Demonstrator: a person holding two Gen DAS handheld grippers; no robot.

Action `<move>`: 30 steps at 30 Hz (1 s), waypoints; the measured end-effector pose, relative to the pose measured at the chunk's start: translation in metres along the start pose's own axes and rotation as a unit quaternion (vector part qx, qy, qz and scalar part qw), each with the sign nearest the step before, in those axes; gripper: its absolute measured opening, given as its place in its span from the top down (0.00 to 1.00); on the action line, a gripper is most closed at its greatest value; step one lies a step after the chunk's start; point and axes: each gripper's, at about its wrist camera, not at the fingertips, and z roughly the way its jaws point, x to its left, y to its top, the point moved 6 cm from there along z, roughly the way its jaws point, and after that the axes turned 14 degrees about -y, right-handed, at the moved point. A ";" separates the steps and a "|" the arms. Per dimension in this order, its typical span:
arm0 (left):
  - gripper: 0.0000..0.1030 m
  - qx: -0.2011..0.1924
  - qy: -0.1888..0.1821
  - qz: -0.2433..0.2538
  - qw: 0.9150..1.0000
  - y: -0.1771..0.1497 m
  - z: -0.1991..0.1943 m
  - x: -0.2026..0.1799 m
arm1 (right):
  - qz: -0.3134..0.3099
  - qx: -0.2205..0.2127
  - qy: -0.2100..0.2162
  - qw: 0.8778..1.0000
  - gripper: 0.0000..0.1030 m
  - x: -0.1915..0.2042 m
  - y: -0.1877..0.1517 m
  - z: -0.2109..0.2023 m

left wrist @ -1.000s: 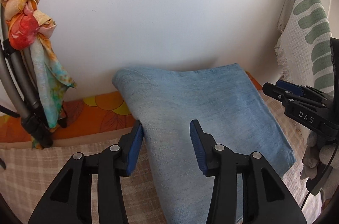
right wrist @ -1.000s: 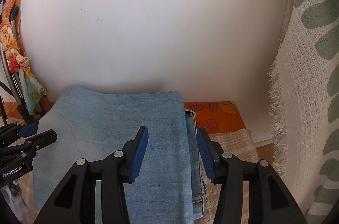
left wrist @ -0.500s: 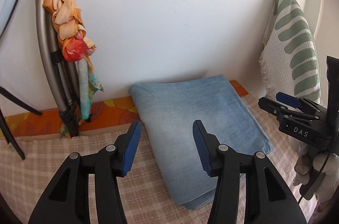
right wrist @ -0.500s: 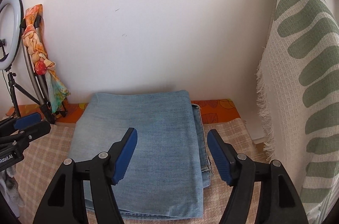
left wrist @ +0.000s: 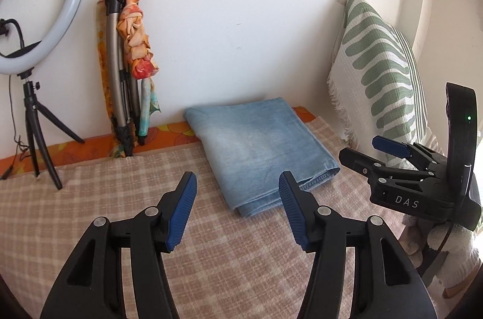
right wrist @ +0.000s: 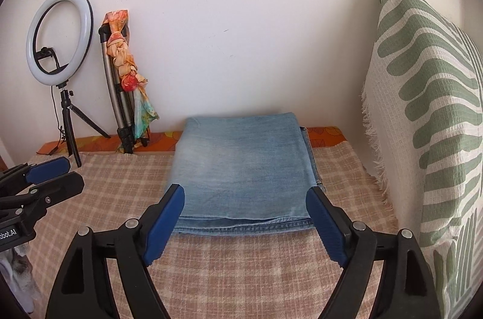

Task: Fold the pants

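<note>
The light blue denim pants (left wrist: 256,150) lie folded into a flat rectangle on the checked beige cloth (left wrist: 126,198), against the white wall. They also show in the right wrist view (right wrist: 244,168). My left gripper (left wrist: 237,189) is open and empty, held back from the pants' near left corner. My right gripper (right wrist: 245,199) is open wide and empty, just in front of the pants' near hem edge. Each gripper shows in the other's view, the right one at the right edge (left wrist: 389,156) and the left one at the left edge (right wrist: 45,177).
A ring light on a black tripod (right wrist: 60,47) stands at the back left. A folded tripod wrapped in an orange scarf (right wrist: 123,77) leans on the wall. A green-and-white leaf-pattern cushion (right wrist: 428,119) stands along the right side.
Both grippers have pulled back and up from the folded pants and their jaws have opened wider. The pants stay flat where they were.
</note>
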 end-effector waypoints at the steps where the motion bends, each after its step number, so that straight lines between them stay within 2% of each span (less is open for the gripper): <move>1: 0.43 -0.002 0.000 0.002 1.000 -0.005 -0.008 -0.002 | -0.003 -0.003 -0.001 1.000 0.16 0.003 -0.006 -0.008; 3: 0.37 -0.009 0.001 0.003 1.000 -0.014 -0.024 -0.006 | -0.004 -0.006 0.001 1.000 0.16 0.009 -0.018 -0.026; 8: 0.36 -0.005 0.000 0.000 1.000 -0.038 -0.057 -0.012 | 0.000 -0.007 0.007 1.000 0.15 0.022 -0.046 -0.063; 10: 0.32 -0.003 0.002 0.005 1.000 -0.048 -0.070 -0.016 | -0.007 -0.008 0.004 1.000 0.13 0.029 -0.055 -0.077; 12: 0.31 -0.005 0.004 0.009 1.000 -0.058 -0.081 -0.020 | -0.009 -0.010 0.000 1.000 0.07 0.033 -0.064 -0.092; 17: 0.30 -0.002 0.003 0.007 1.000 -0.085 -0.104 -0.025 | -0.009 -0.024 -0.013 1.000 0.05 0.042 -0.083 -0.124; 19: 0.29 -0.003 0.005 0.010 1.000 -0.094 -0.112 -0.026 | -0.008 -0.025 -0.015 1.000 0.00 0.045 -0.089 -0.132; 24: 0.26 -0.003 0.013 0.017 1.000 -0.113 -0.127 -0.026 | 0.008 -0.026 -0.004 1.000 0.00 0.052 -0.102 -0.144; 30: 0.23 -0.006 0.018 0.016 1.000 -0.131 -0.133 -0.025 | -0.003 -0.032 -0.018 0.999 0.00 0.060 -0.116 -0.147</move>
